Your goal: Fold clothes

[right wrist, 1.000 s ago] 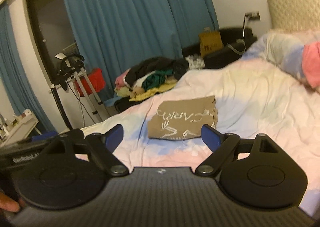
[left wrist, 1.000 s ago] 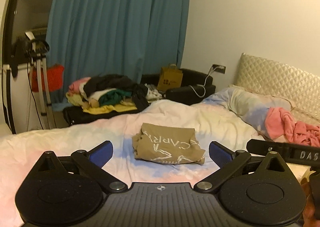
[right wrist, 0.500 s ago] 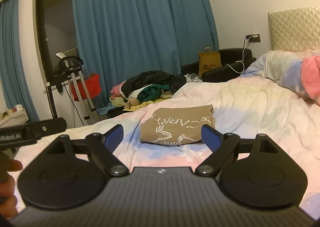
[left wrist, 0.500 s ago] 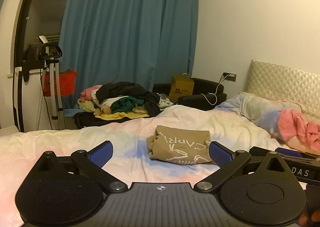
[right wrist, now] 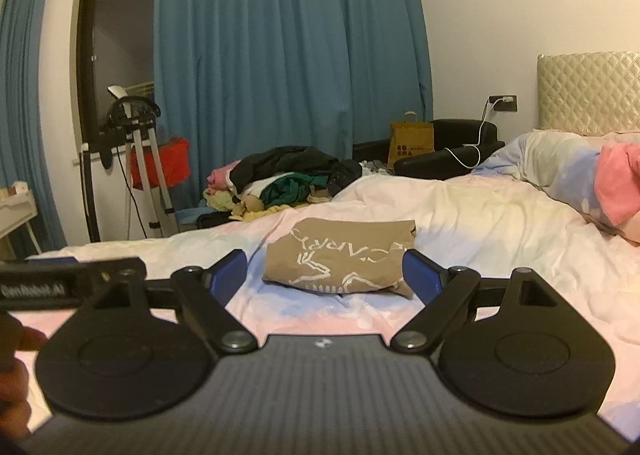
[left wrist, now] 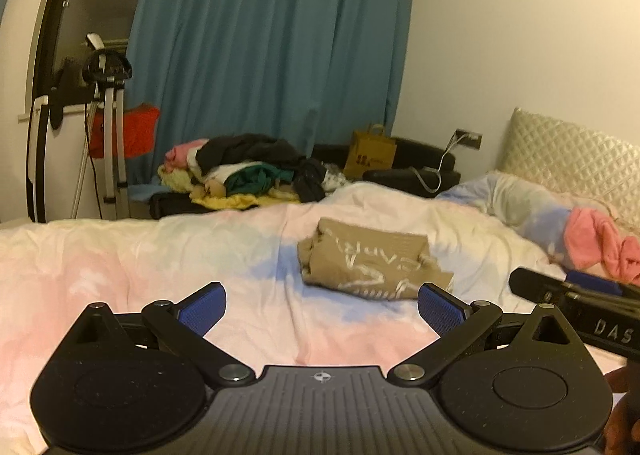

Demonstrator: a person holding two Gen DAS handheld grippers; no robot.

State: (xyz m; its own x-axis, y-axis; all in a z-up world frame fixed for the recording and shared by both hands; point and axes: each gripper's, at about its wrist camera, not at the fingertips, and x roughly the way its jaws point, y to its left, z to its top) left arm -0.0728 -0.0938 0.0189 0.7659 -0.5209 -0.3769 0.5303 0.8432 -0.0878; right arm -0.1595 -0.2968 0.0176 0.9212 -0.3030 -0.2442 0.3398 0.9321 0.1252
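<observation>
tan folded shirt print smeared by blur in the left wrist view, lettering unreadable; pink garment cut off at right edge of the right wrist view; right gripper only partly in frame at lower right, fingertips hidden; hand cropped at lower left edge, dark and indistinct

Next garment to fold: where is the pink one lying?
The pink garment lies crumpled at the far right of both views, on the bedding by the quilted headboard, right of the folded tan shirt.
</observation>
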